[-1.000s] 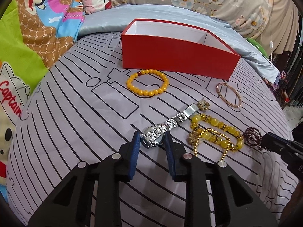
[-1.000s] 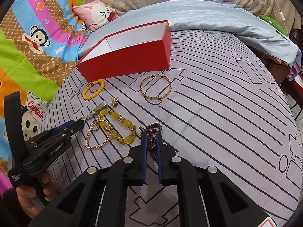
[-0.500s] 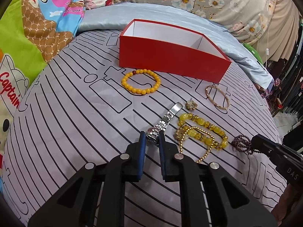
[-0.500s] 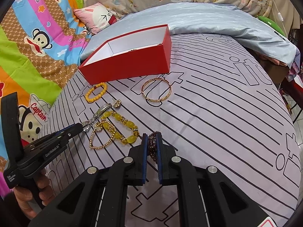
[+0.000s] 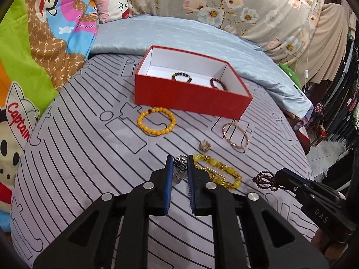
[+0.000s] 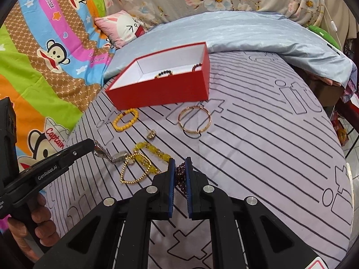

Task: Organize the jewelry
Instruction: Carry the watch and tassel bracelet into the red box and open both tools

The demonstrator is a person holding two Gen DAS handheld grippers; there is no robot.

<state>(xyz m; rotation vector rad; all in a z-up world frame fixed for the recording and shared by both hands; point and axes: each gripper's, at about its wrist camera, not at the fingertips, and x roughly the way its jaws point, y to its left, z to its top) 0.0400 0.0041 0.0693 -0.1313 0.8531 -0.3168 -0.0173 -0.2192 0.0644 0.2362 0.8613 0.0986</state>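
On the near part of the striped bed cover (image 5: 74, 157), short of the red box (image 5: 190, 99), the left gripper (image 5: 179, 174) is closed on the steel watch (image 5: 179, 168), and the right gripper (image 6: 179, 176) is pinched on the dark bead bracelet (image 6: 180, 174). The box sits toward the far edge with two dark bracelets (image 5: 181, 77) inside it. Risk, in my judgement: the watch band trails beside the yellow bead necklace (image 5: 215, 170) and could snag it on lifting, while the narrowly held beads could slip from the pads in transit.
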